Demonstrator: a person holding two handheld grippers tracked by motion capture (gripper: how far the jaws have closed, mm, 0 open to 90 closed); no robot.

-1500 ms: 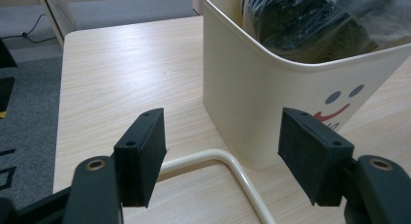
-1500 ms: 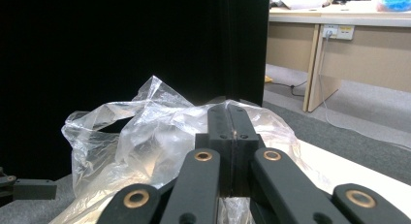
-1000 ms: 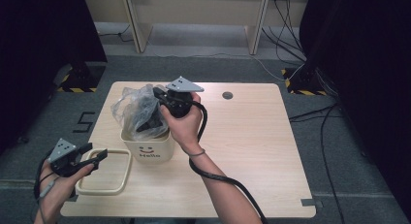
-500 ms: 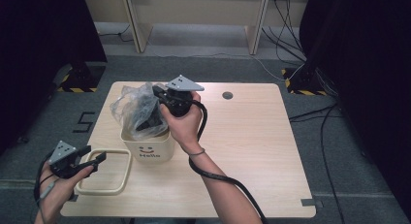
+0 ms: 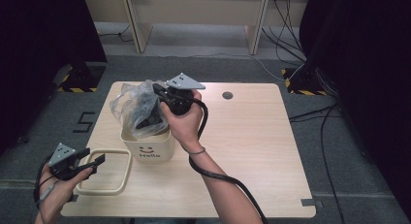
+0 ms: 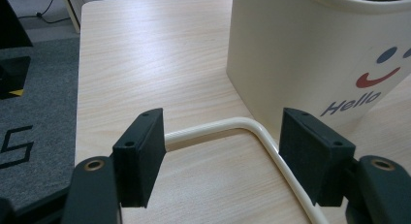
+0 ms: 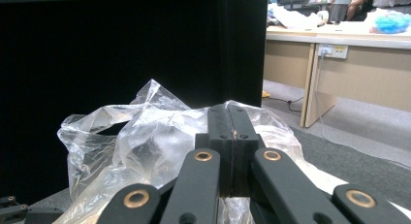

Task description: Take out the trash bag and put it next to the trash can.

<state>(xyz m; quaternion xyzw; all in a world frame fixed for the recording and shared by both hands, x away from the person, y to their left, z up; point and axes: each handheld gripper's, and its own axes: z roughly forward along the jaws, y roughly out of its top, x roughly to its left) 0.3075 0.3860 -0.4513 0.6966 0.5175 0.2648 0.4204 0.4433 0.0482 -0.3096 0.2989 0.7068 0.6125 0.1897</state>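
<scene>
Pinching the clear plastic bag point(image 5: 137, 106) above the cream bin point(image 5: 148, 145), the right gripper point(image 5: 160, 99) is clamped tight; the left gripper point(image 5: 94, 161) gapes wide over the cream ring point(image 5: 107, 171), near left.

From above, you see the pale wooden surface point(image 5: 252, 136) evenly and softly lit from overhead, with only faint shadows, while dark curtains at both sides swallow the light. Your left gripper view is sharp on the wood grain, its near black fingers point(image 6: 140, 156) slightly soft. Your right gripper view is dim against black, with glare on the crinkled plastic bag point(image 7: 145, 136).
</scene>
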